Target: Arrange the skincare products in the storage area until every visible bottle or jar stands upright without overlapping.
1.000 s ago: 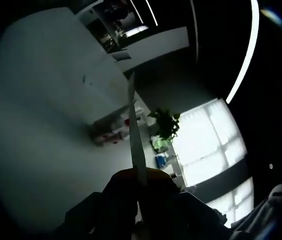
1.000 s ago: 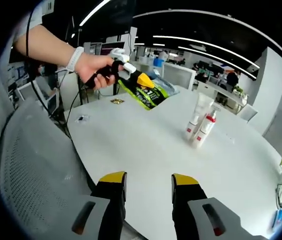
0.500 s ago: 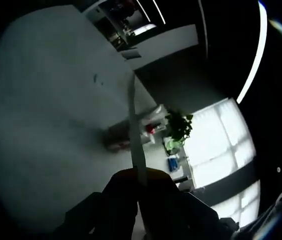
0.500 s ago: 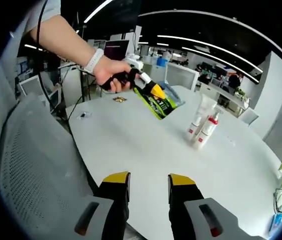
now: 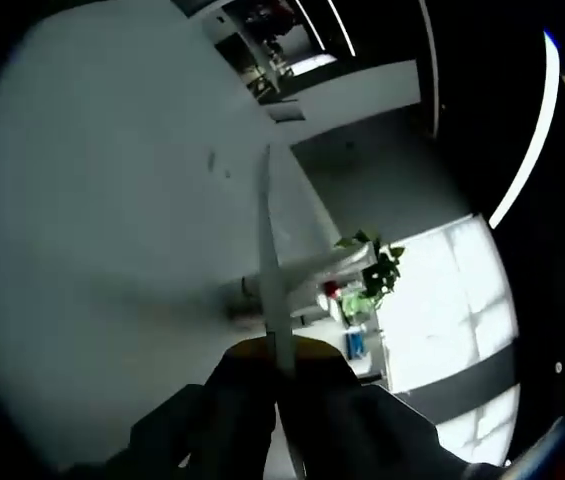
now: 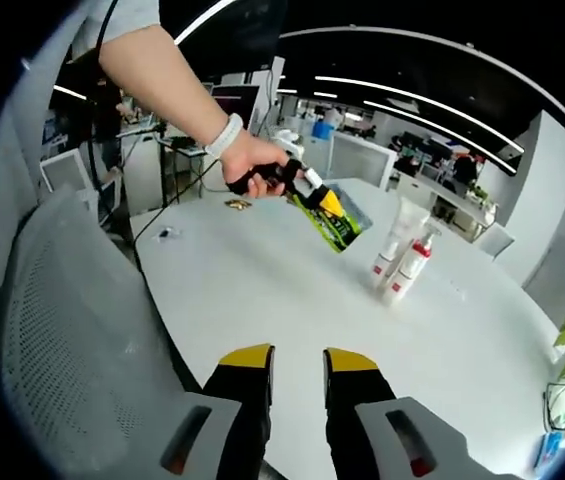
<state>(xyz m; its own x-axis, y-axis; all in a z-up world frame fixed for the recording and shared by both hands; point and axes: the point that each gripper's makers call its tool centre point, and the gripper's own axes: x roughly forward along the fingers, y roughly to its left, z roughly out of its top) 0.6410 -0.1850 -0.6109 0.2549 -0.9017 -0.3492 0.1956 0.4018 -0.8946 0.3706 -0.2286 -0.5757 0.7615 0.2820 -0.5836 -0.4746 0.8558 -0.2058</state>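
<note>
Left tongs [image 6: 314, 196] carried pouch [image 6: 336, 222] nearer the bottles [image 6: 402, 258]; pouch hangs down-right.

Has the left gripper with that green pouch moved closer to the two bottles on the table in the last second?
Yes. In the right gripper view the left gripper, shut on the green pouch, has shifted toward the two bottles, narrowing the gap above the white table.

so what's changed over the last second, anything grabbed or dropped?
The left gripper, shut on the flat green and black pouch, has carried it across the white table toward the white tube and red-capped pump bottle. The right gripper has narrowed its gap a little and holds nothing. Nothing was released. The tube and pump bottle stand upright as before.
</note>
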